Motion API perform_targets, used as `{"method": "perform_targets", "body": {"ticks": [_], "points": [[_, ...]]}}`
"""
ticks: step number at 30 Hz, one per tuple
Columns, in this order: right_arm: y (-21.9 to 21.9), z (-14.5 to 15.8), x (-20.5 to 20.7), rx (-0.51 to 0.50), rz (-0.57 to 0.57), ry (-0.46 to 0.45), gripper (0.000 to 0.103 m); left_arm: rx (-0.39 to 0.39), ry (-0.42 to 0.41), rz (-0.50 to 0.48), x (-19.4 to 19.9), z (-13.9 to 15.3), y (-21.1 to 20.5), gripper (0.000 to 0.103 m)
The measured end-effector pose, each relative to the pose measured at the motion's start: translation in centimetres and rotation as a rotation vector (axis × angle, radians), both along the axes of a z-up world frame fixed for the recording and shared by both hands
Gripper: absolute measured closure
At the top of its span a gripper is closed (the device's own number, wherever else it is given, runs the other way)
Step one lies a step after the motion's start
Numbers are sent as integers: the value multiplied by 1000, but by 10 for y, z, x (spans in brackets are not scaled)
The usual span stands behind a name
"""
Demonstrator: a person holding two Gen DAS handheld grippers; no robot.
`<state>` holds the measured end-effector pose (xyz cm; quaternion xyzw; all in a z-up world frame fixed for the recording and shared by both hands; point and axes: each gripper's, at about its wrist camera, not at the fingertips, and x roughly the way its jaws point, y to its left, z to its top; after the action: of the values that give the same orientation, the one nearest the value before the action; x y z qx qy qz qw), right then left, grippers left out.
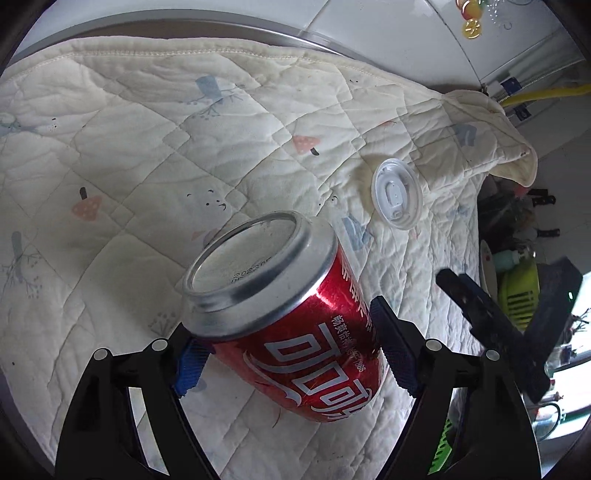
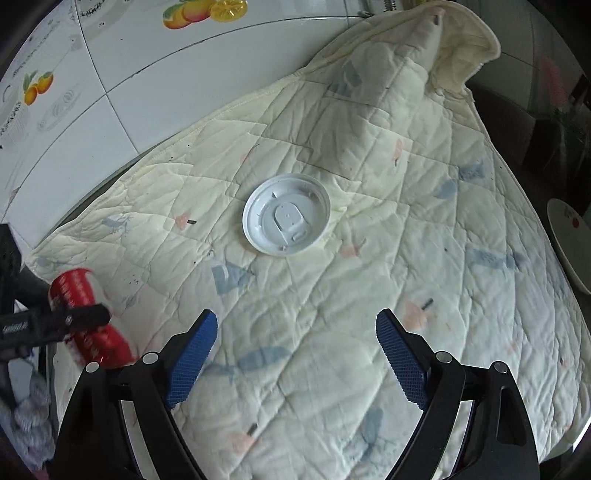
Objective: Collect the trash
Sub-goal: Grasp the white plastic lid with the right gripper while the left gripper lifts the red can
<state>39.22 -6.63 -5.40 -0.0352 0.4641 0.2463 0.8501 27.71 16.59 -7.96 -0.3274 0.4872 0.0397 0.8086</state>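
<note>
In the left wrist view, the quilted cream blanket (image 1: 147, 147) fills the left and centre, printed with small pink mushrooms and pale blue trees. Low in the middle, the left gripper (image 1: 291, 354) is clamped on a red Coca-Cola can (image 1: 295, 332), its blue-padded fingers (image 1: 190, 369) pressing the can's sides. The can is tilted, its silver concave base turned up toward the camera, with dotted date print on the metal and white Chinese lettering running along the glossy red wall. Whether it rests on the blanket or is held clear of it cannot be told. Further right, well apart from the can, a white plastic cup lid (image 1: 397, 194) lies flat on the blanket. At the right edge one black finger of the right gripper (image 1: 480, 310) shows, with a lime-green basket (image 1: 517, 295) behind it beyond the blanket's edge.

In the right wrist view, the can (image 2: 79, 314) appears at the far left, crossed by a black finger of the left gripper (image 2: 74, 317). The cup lid (image 2: 286, 214) sits in the centre on the blanket (image 2: 406, 258), underside up, showing a raised oval tab. Below it the right gripper (image 2: 297, 350) hangs with its blue pads wide apart, holding nothing. Tiled wall with fruit decals (image 2: 199, 11) runs across the upper left
</note>
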Motion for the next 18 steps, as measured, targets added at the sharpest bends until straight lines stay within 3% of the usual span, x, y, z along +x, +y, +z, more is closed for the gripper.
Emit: {"method": "perform_targets", "body": {"ticks": [9,18], "points": [[59,-27,50,-97,18,0,12,-5,27,-39,-3,-18,3,24],[71,-48,83,-140,0,24,10,5,37,-65,7,-25,-2,24]]}}
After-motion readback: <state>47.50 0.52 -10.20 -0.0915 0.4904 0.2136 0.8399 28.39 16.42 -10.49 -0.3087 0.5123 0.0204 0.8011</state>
